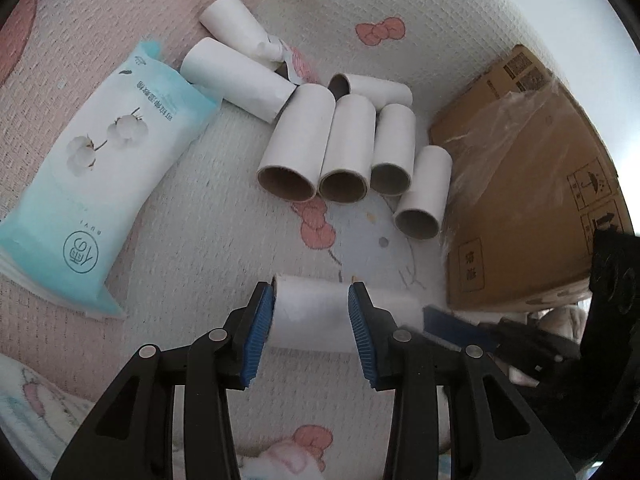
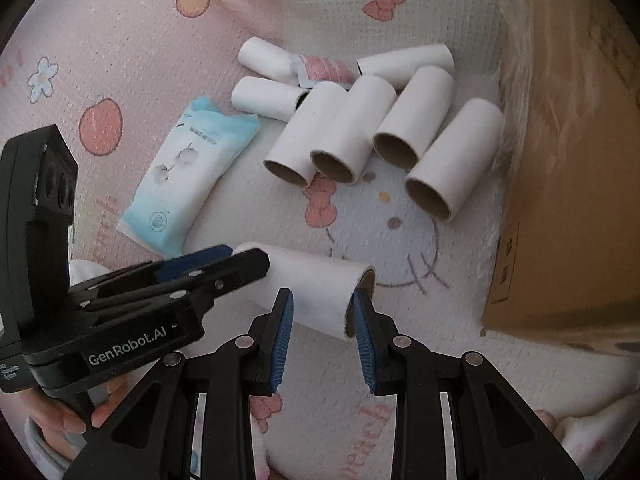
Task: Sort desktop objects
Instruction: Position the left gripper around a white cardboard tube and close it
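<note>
Left wrist: cardboard box [image 1: 532, 184] flanks white tubes [image 1: 348, 148], tissue pack [image 1: 96, 172].

Ahead of my left gripper [image 1: 311, 322] the printed mat [image 1: 208, 216] lies bare up to the row of standing-close white tubes [image 1: 348, 148], so I have room to pass there. To my left the blue tissue pack [image 1: 100, 168] blocks that side, with a bare strip of mat between it and the tubes. To my right the cardboard box [image 1: 532, 200] walls things off; the nearest tube [image 2: 452, 160] lies just beside it, leaving no gap I can see. Both grippers crowd one tube [image 2: 312, 284] from its two ends, my right gripper [image 2: 322, 332] close beside the left, little room between them
</note>
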Motion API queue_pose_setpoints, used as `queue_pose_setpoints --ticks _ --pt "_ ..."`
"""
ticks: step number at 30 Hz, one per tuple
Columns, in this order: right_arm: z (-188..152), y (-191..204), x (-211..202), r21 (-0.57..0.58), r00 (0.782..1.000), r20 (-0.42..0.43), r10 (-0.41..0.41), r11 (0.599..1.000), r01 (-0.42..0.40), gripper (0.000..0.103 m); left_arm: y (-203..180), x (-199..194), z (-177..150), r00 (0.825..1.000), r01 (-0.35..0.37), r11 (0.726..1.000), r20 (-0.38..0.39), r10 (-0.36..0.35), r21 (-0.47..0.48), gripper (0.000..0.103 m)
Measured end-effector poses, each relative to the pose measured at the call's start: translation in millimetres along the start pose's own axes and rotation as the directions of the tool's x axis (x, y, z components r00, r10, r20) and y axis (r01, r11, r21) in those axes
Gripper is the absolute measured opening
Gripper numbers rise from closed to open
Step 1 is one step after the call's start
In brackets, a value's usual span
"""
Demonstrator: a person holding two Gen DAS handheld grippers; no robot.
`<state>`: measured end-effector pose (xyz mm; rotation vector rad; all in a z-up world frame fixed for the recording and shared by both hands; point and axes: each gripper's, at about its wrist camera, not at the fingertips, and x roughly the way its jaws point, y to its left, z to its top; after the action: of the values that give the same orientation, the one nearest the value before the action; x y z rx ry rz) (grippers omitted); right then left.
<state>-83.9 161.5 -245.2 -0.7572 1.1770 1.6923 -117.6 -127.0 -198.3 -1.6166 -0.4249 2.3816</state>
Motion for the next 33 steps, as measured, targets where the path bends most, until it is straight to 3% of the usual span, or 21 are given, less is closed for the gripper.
queue_pose_setpoints --ticks 3,6,10,11,15,20,23,27,33 --pt "-3.5 -0.1 6.8 -0.013 1.0 -0.024 -0.016 1.0 0.016 0.027 1.0 -1.2 0.9 1.0 -0.013 1.0 0.014 0.013 -0.006 0.042" --pt "-8.3 -3.7 11.7 -0.003 0.999 -0.035 0.02 1.0 -0.021 0.026 -0.6 -7.2 0.8 0.999 -0.013 1.0 0.039 0.014 -0.003 0.042" --pt "-21.4 -5.4 16.5 -0.004 0.998 0.022 0.056 0.998 -0.056 0.027 -3.1 -10.8 -0.1 0.998 -0.03 1.0 0.056 0.029 0.003 0.042" --pt "-25.0 -7.5 18.7 0.078 0.997 0.055 0.049 0.996 -0.053 0.027 -3.9 -11.8 -0.6 0.997 -0.036 0.999 0.061 0.036 0.005 0.042" --pt "-28.6 -11.8 32.7 0.123 1.0 -0.008 0.022 0.992 -0.021 0.027 -5.0 -17.5 -5.0 0.992 -0.08 0.997 0.101 0.08 -0.003 0.042" --pt "-28.3 -9.3 31.2 0.128 1.0 -0.002 0.008 0.992 -0.008 0.027 1.7 -25.8 -16.5 0.993 0.004 0.996 0.12 0.007 -0.088 0.042" --pt "-28.4 -7.1 24.6 0.132 1.0 0.004 -0.028 0.991 0.028 0.027 -1.1 -32.2 -23.6 0.99 0.025 0.996 0.14 -0.012 -0.09 0.042" --pt "-25.8 8.4 -5.6 0.07 0.992 0.084 -0.096 0.993 0.09 0.027 -8.4 -36.7 -29.6 0.988 0.021 0.998 0.156 -0.01 -0.065 0.042" --pt "-13.4 36.2 -33.1 -0.095 0.963 0.2 -0.178 0.975 0.2 0.027 2.4 -26.7 -28.8 0.995 0.058 0.992 0.092 -0.048 -0.113 0.042"
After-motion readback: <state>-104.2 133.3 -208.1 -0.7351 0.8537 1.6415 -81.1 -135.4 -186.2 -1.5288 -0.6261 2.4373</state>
